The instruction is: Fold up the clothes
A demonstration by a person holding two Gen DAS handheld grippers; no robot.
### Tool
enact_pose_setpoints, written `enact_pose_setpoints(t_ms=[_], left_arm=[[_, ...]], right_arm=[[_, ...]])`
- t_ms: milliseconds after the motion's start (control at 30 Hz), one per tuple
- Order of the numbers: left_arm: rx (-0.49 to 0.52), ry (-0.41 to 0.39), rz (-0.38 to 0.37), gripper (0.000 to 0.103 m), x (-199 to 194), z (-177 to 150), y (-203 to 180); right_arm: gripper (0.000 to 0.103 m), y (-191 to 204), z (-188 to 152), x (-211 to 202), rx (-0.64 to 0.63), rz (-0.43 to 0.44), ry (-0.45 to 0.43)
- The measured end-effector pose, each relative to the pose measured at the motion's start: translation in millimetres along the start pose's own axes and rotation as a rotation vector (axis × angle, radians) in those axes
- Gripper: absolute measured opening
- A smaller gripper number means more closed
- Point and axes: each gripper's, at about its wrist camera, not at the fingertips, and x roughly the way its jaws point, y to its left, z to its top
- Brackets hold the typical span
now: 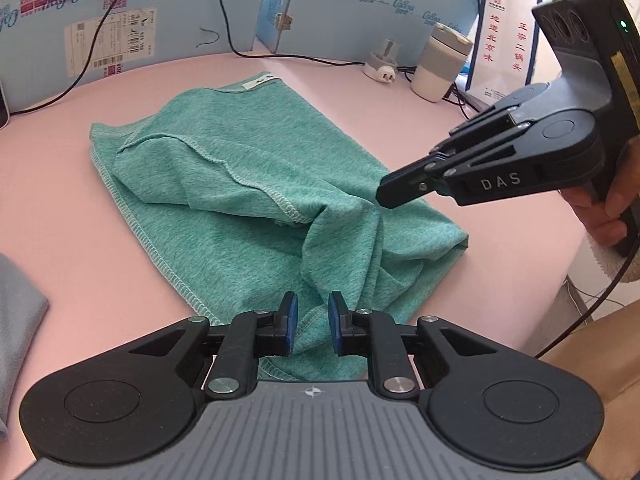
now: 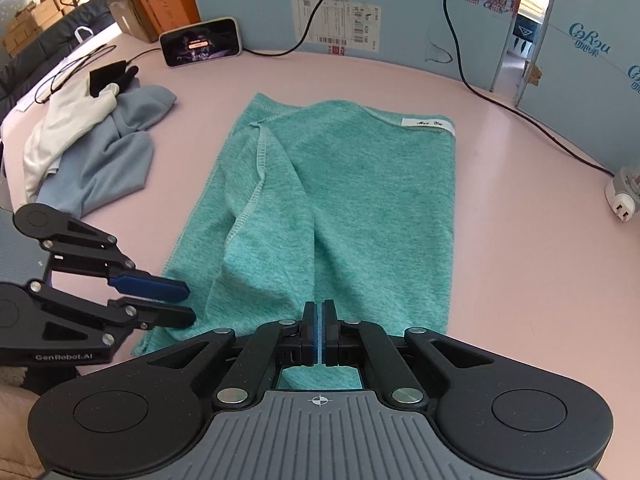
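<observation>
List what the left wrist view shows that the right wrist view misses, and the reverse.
Left wrist only: a lidded cup and a printed paper bag at the far right. Right wrist only: a phone and a pile of pale clothes. Both: the green garment, the pink table, a white plug adapter, both grippers.
</observation>
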Motion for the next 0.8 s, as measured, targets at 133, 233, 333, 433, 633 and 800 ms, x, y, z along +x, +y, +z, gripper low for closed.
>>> enact_pose_setpoints(t_ms=[133, 233, 333, 433, 633, 800], left_arm=[[0.035, 0.045, 0.027, 0.016, 8, -4, -2], [0.085, 0.059, 0.034, 0.016, 13, -4, -8], [0.135, 0.068, 0.035, 0.016, 16, -3, -14], [0.173, 0.074, 0.03, 0.016, 18, -3, -19], [0.15, 0.067, 0.015, 0.006, 13, -5, -15], [0.089, 0.0, -0.02, 0.003, -11, -6, -10]], right_arm=[[0.003, 1, 1, 1, -0.001, 0.014, -0.002], [0.003, 3, 2, 1, 0.001, 0.025, -0.004], [0.003, 5, 4, 1, -0.006, 0.028, -0.011], [0.004, 8, 7, -3, -0.005, 0.052, -0.028], [0.009, 27, 19, -4, -0.039, 0.19, -0.046], [0.013, 39, 22, 14, -0.068, 0.185, 0.012]])
